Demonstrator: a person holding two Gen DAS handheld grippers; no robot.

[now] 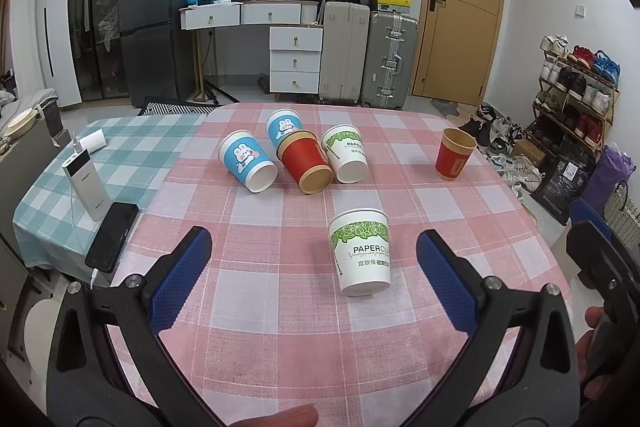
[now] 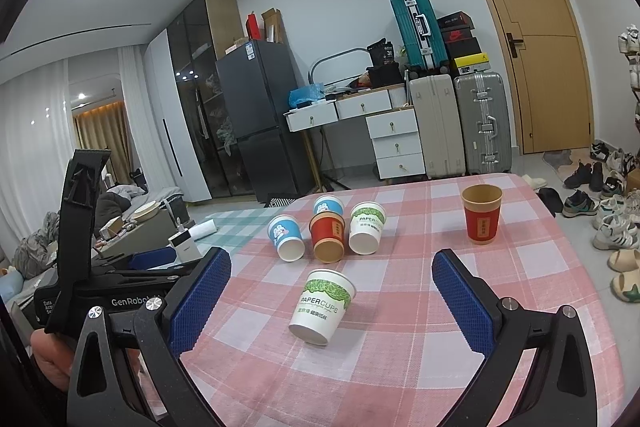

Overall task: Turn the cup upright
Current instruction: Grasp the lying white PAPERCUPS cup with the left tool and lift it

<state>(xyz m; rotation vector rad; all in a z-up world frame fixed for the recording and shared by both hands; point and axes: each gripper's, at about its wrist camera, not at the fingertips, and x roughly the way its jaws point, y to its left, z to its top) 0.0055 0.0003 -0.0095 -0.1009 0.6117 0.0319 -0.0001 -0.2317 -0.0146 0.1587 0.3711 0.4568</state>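
A white and green paper cup (image 1: pixel 362 253) stands upright on the pink checked tablecloth (image 1: pixel 280 327), just ahead of my open, empty left gripper (image 1: pixel 314 259). It also shows in the right wrist view (image 2: pixel 323 305), between the blue pads of my open, empty right gripper (image 2: pixel 332 287). Further back lie several cups on their sides: a blue rabbit cup (image 1: pixel 248 165), a second blue cup (image 1: pixel 283 125), a red cup (image 1: pixel 306 161) and a white and green cup (image 1: pixel 346 153). A red cup (image 1: pixel 454 155) stands upright at the right.
A power bank (image 1: pixel 86 185) and a black phone (image 1: pixel 112 237) lie on the green checked cloth at the left. The left gripper's body (image 2: pixel 100 279) shows at the left of the right wrist view. Shoes and a shoe rack (image 1: pixel 576 95) stand right of the table.
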